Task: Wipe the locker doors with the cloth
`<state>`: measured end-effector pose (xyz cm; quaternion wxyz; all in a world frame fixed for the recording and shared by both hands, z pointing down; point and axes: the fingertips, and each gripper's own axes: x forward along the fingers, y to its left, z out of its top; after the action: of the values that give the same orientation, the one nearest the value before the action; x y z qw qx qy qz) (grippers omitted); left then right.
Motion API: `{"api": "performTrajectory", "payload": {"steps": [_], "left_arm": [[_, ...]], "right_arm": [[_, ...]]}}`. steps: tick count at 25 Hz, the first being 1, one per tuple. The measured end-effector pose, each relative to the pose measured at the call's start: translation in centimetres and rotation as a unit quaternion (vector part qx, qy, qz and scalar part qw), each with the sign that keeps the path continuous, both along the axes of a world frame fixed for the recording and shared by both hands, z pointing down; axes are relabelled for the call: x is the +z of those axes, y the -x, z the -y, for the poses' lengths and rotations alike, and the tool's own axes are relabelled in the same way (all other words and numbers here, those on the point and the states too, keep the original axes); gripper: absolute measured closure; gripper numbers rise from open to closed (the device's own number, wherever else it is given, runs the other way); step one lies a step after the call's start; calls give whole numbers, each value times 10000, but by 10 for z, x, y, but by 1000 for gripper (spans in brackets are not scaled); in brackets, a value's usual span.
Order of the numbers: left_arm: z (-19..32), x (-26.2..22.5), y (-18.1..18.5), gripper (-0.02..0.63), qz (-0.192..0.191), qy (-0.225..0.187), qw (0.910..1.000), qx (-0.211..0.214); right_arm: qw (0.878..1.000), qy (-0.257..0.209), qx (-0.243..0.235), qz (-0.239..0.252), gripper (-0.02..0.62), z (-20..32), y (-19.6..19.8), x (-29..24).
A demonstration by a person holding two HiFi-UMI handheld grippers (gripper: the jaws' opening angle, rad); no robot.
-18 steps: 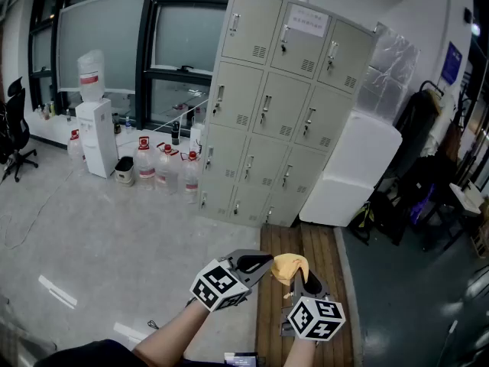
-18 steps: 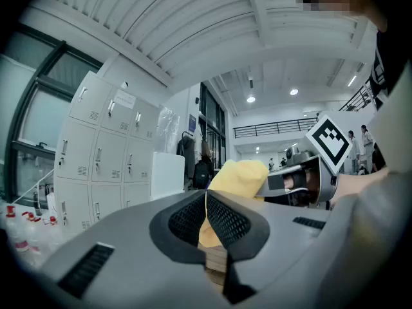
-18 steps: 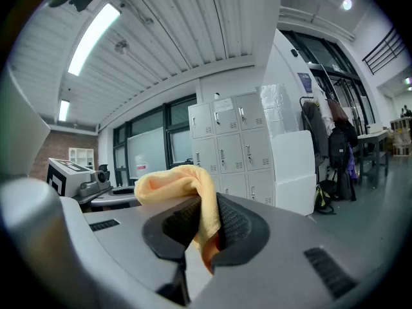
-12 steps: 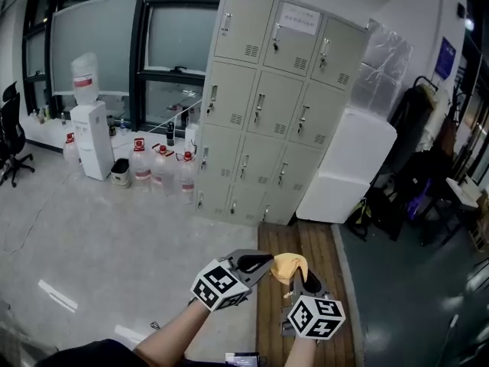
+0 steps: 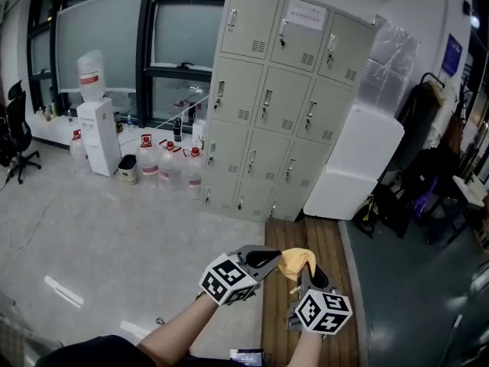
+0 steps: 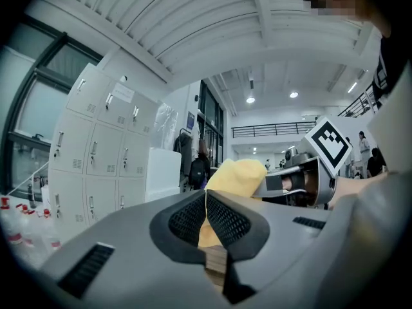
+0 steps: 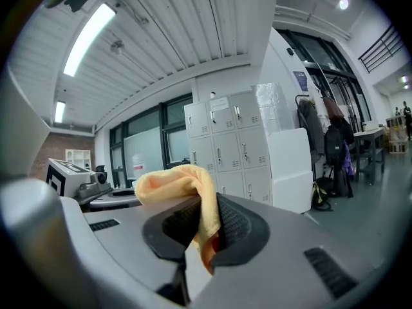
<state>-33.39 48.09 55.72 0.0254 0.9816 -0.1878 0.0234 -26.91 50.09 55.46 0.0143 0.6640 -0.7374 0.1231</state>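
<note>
One cloth (image 7: 183, 182) — fast in right gripper (image 7: 207, 219), plainest up close.

The cloth (image 5: 294, 261) is yellow-orange and the lockers (image 5: 267, 105) are pale grey-beige. The left tool (image 5: 273, 258) and right tool (image 5: 304, 271) are grey, marked with black-and-white squares. The floor (image 5: 99, 243) is glossy pale grey beside brown planks (image 5: 336, 243).

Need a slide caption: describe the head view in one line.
The left gripper and right gripper hold one yellow cloth, jaws shut, facing the lockers ahead.
</note>
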Motion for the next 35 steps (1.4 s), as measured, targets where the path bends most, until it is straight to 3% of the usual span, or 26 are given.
{"api": "performTrajectory", "payload": {"steps": [3, 11, 16, 21, 35], "left_arm": [[3, 7, -3, 586, 111, 95, 9999, -89], [13, 5, -14, 586, -141, 430, 9989, -131], [8, 16, -16, 586, 7, 402, 9991, -149], [4, 16, -20, 586, 0, 442, 9988, -201], [-15, 31, -84, 586, 210, 327, 9990, -230]], "right_arm": [[9999, -2, 47, -90, 532, 4, -1, 1], [9996, 126, 120, 226, 532, 27, -10, 4], [9996, 205, 115, 150, 532, 21, -10, 15], [9987, 67, 33, 495, 532, 16, -11, 10], [9989, 135, -108, 434, 532, 2, -69, 28]]}}
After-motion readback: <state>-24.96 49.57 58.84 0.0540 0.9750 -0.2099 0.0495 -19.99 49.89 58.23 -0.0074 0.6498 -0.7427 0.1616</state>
